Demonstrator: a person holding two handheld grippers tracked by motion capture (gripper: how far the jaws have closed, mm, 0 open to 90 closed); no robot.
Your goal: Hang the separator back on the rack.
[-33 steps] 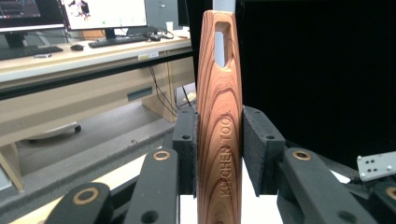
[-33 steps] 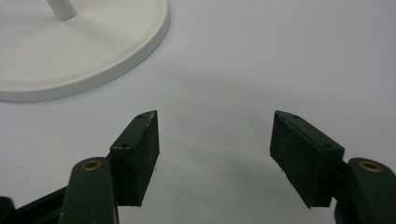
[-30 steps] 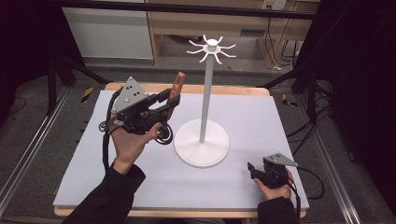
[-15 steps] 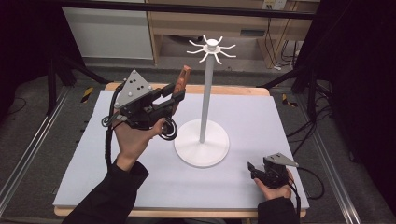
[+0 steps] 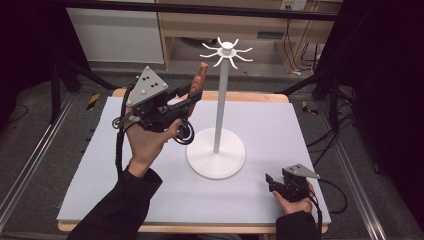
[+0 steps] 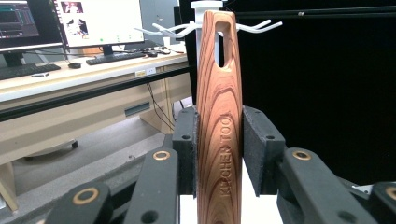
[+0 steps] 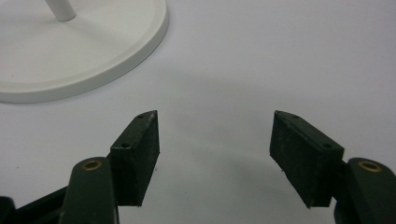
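In the left gripper (image 5: 191,98): a wooden kitchen tool (image 5: 200,80), squeezed tight between both black pads (image 6: 187,149). Sticks up and out past the tips, hole end (image 6: 223,44) first. Says "KITCHEN TOO…" along the wood. Bottom end hidden below the jaws, so cannot tell what kind of tool.

Held up in the air, well above the white mat (image 5: 280,125). Ahead of the tips and a little higher: the hooks (image 5: 226,50) on top of the white stand (image 5: 220,110). Near, but apart. Not touching any hook yet. In the left gripper view, lined up just in front of the stand's top, with hooks fanning out to both sides behind the hole.

At the right gripper (image 5: 274,184): nothing held. Jaws wide apart, low by the mat, with bare mat between the pads (image 7: 140,154). Ahead of its tips and off to one side: the round foot (image 7: 93,51) of the stand. Close by, not touching.

Done so far, by the look of it: picked up, lifted, and pointed at the hooks.

Left to do, most likely: move forward a bit more, slip the hole over one hook, lower gently until hanging, then let go and pull back. Tricky bit: small hole, thin hook, so needs good aim. Maybe about halfway there.
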